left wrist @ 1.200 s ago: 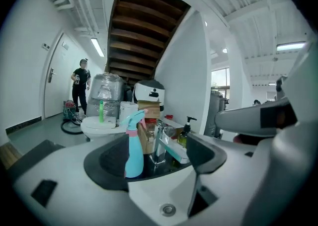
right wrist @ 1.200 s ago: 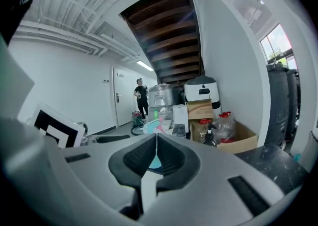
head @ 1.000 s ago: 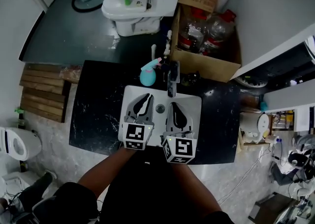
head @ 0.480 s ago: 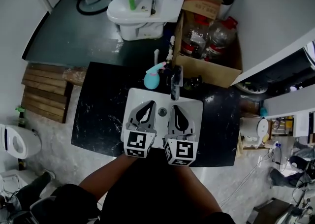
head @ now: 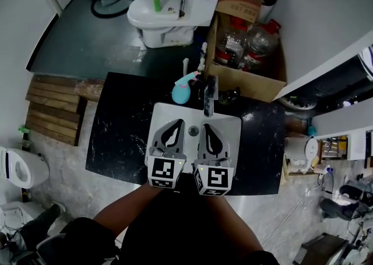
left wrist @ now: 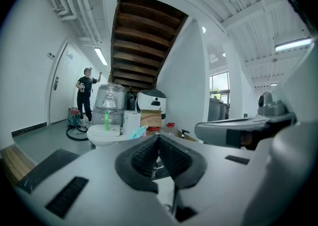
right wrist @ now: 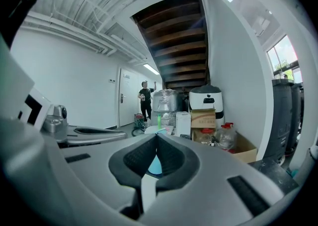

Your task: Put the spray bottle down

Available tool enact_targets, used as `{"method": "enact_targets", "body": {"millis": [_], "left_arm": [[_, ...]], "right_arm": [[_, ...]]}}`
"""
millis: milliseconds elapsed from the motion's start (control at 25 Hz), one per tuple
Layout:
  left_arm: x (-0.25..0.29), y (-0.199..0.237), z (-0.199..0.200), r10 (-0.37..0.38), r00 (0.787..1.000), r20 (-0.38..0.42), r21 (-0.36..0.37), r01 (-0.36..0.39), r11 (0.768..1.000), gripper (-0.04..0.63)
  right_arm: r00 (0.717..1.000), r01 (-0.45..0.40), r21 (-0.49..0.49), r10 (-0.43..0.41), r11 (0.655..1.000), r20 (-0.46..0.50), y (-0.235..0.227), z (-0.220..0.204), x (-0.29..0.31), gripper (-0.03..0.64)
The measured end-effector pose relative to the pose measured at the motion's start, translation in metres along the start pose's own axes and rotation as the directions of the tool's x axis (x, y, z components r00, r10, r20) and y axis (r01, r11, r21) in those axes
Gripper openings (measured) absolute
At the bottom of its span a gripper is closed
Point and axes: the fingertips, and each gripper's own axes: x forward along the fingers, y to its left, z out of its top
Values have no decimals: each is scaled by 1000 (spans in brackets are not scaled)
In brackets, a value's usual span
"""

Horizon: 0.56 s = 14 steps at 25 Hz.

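The teal spray bottle (head: 181, 92) with a pink trigger stands upright on the black counter (head: 119, 130), at the back left corner of the white sink (head: 233, 124). Both grippers hover side by side over the basin, short of the bottle and pointing toward it. My left gripper (head: 176, 123) is shut with nothing between its pads. My right gripper (head: 208, 127) is also shut and empty. The left gripper view has the bottle (left wrist: 137, 132) just left of the closed tips (left wrist: 159, 137). In the right gripper view its teal body (right wrist: 155, 164) shows beyond the closed tips (right wrist: 155, 135).
A dark faucet (head: 208, 96) rises at the back of the sink, right of the bottle. Behind the counter stand a white toilet (head: 166, 10) and a cardboard box (head: 247, 77) of plastic jugs. Wooden slats (head: 52, 109) lie to the left. A person (left wrist: 85, 96) stands far off by a door.
My left gripper has drawn back a little from the bottle and risen slightly. The bottle stays standing at the sink's corner. The right gripper has hardly moved.
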Motion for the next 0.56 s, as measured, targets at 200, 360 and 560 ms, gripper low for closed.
{"method": "enact_targets", "body": {"millis": [200,360,560], "left_arm": [[-7,-1,1,-2,1000,6,11,2,1000,12],[-13,2,-3,2,1000,-2,4,-2,1000,13],[-20,0,-10,-2,1000,-17,-18,2,1000,13]], "right_arm": [[1000,6,-4,-6,1000,-1,3,0,-3,17],[1000,-1,-4,1,1000,-2,8,-1,-4,17],[1000,-16,4,16,1000,-8,13,-3,-7,17]]}}
